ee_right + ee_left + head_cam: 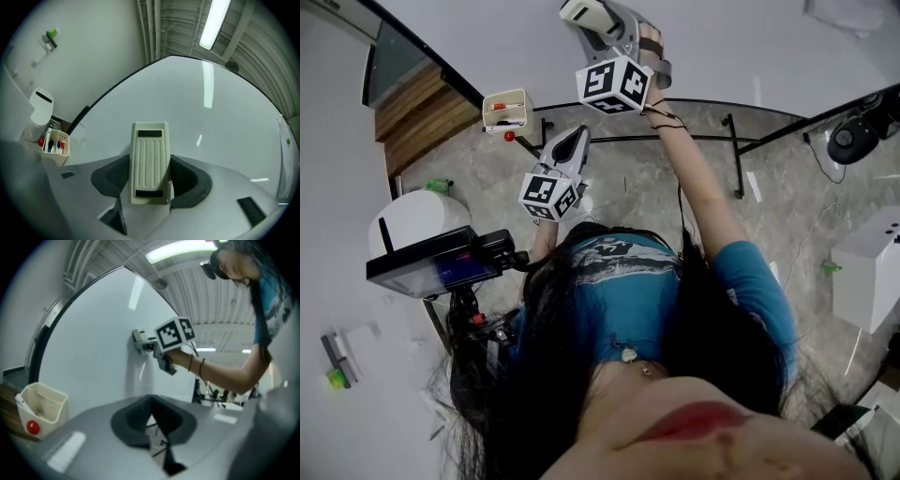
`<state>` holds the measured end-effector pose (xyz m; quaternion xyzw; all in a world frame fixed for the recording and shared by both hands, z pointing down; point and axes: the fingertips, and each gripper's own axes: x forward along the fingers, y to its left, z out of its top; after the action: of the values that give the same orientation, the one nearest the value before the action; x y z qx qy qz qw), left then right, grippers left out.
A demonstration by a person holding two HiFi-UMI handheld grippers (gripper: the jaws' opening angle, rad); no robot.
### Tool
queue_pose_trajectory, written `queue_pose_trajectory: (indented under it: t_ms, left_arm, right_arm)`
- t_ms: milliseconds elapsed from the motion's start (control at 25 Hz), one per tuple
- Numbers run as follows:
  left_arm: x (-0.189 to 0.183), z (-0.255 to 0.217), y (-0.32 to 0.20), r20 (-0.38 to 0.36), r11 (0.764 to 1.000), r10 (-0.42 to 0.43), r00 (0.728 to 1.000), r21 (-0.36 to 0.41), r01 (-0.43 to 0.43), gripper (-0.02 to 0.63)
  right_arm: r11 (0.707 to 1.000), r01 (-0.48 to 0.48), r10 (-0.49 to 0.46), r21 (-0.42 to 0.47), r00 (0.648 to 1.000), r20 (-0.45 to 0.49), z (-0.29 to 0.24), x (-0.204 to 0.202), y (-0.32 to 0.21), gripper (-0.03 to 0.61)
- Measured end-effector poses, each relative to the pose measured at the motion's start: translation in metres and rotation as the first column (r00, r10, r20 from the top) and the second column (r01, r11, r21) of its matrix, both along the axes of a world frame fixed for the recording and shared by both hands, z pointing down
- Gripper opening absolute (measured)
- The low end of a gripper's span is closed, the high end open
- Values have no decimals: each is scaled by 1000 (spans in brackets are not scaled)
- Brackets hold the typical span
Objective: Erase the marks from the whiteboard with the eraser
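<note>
Where the right gripper (150,177) reaches up to the whiteboard (201,112), its jaws stand partly apart and clamp the eraser (150,161) by both long sides. Eraser: cream, ribbed back facing the gripper's camera, long axis in line with the jaws. Its far end points at the board and projects well beyond the pads; its near end sits between them. In the left gripper view that far end appears to meet the board surface. Left gripper (151,404): held lower, near the board, jaws closed tip to tip, nothing between them. Marker holder (56,146): cream, on the board, well apart from the eraser, pens inside.
</note>
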<state>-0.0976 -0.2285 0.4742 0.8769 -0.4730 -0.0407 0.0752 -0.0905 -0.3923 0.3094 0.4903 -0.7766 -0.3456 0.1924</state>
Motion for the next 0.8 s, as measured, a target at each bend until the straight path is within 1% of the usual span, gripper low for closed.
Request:
queue_pose_trajectory:
  t_ms: [200,280,360,440,560,680,800]
  left_arm:
    - [-9,2,-1,-13,1000,-25,1000,-11,25,3]
    - [-8,1,-1,-12,1000,-19,1000,-10,19,3]
    - [-5,1,-1,-9,1000,-9,1000,-9,9,3]
    - [-1,2,0,-8,1000,4,1000,-9,-4,3]
    - [4,5,1,-9,1000,25,1000,-14,-25,3]
    - [11,5,2,-8,999,49,999,-15,-49,3]
    - [16,3,2,-9,998,62,998,-12,-62,3]
  right_arm:
    - [999,25,-25,-22,1000,6,-3,2,-2,258]
    - [1000,8,-7,-15,1000,26,-11,11,-4,258]
    - [1000,-22,22,6,998,51,-26,28,-7,258]
    - [999,-41,40,9,994,99,-46,51,-11,258]
    - [998,-67,66,1,977,201,-82,97,-18,258]
    - [997,-80,76,-1,947,313,-122,147,-25,258]
    - [992,-123,109,12,916,386,-158,197,-28,258]
